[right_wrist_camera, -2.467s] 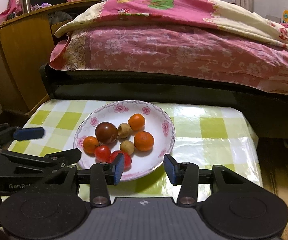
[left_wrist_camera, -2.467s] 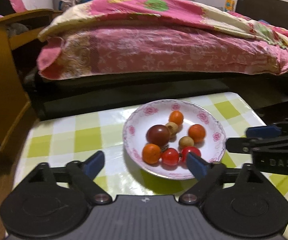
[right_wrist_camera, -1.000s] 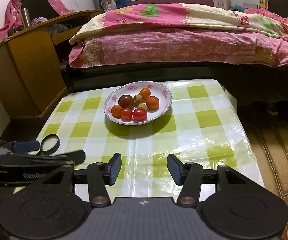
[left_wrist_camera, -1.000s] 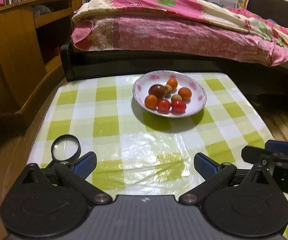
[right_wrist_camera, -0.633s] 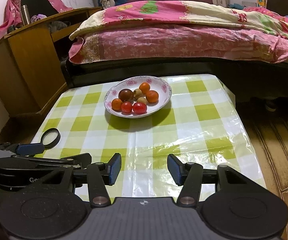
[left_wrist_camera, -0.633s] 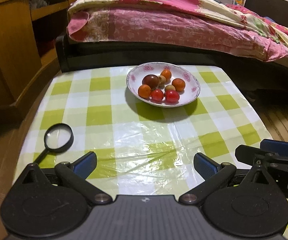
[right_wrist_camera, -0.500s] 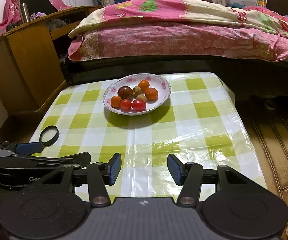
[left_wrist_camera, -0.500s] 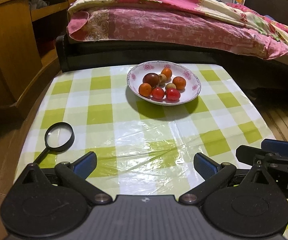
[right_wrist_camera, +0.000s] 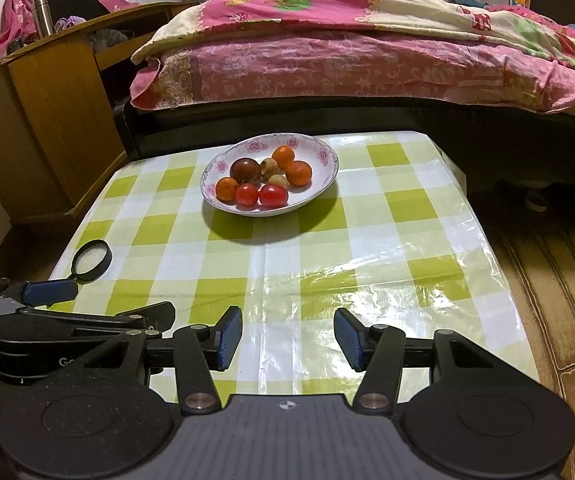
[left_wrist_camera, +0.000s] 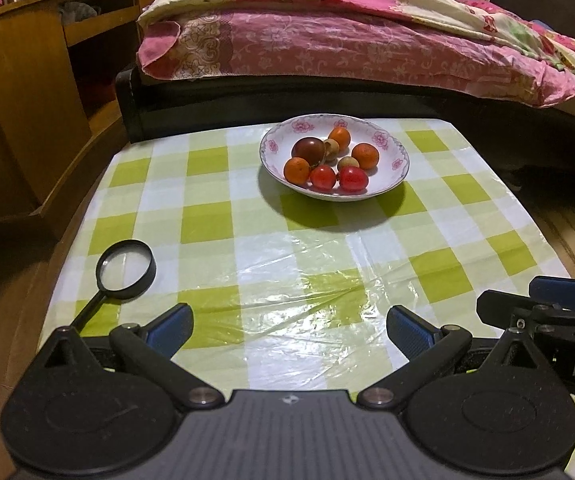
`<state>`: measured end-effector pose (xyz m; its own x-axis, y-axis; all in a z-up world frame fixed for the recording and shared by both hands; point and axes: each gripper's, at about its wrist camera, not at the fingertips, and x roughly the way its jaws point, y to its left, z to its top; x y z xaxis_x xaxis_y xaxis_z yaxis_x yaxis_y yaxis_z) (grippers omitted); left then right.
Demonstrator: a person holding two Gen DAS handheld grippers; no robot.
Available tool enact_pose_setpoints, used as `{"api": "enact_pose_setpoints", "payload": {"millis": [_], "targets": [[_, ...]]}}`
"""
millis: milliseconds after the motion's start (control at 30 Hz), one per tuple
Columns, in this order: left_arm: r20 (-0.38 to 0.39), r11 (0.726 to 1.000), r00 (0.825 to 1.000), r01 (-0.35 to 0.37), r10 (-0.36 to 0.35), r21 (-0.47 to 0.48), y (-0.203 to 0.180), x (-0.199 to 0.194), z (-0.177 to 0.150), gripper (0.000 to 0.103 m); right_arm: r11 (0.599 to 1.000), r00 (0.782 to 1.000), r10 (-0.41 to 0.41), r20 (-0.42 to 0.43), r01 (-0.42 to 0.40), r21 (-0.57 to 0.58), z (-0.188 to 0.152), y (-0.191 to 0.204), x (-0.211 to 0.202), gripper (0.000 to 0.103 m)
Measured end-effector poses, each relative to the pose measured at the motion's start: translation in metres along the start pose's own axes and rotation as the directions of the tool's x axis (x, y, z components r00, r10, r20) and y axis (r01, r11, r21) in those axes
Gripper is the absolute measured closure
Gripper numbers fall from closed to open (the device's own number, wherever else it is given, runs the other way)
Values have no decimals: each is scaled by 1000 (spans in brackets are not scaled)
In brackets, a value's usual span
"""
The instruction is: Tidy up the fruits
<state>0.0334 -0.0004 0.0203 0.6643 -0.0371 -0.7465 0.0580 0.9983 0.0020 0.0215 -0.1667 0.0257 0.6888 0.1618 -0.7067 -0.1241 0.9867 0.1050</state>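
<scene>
A white floral plate (left_wrist_camera: 395,148) (right_wrist_camera: 325,156) sits at the far middle of the green-checked table (left_wrist_camera: 287,248) (right_wrist_camera: 387,248). It holds several small fruits: a dark plum (left_wrist_camera: 307,150) (right_wrist_camera: 244,170), orange ones (left_wrist_camera: 365,155) (right_wrist_camera: 298,173), red tomatoes (left_wrist_camera: 353,179) (right_wrist_camera: 273,195) and brown longans (left_wrist_camera: 347,163). My left gripper (left_wrist_camera: 289,330) is open and empty over the near edge of the table. My right gripper (right_wrist_camera: 287,336) is open and empty beside it, at the right.
A black magnifying glass (left_wrist_camera: 125,269) (right_wrist_camera: 92,261) lies at the table's near left. A bed with a pink quilt (left_wrist_camera: 347,36) stands behind the table. A wooden cabinet (left_wrist_camera: 27,92) stands at the left. Wooden floor (right_wrist_camera: 559,280) lies at the right.
Both grippers have drawn back from the plate to the near edge of the table, still open. The magnifying glass came into view. The fruits have not moved.
</scene>
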Motion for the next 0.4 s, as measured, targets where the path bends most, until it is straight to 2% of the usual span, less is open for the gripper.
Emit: {"api": "enact_pose_setpoints", "payload": {"millis": [400], "targets": [[29,998,998,-53,53,26,-4,-2,-2,0,1000,1000,-3,-6,3,-5,-1,-1,2,54]]}}
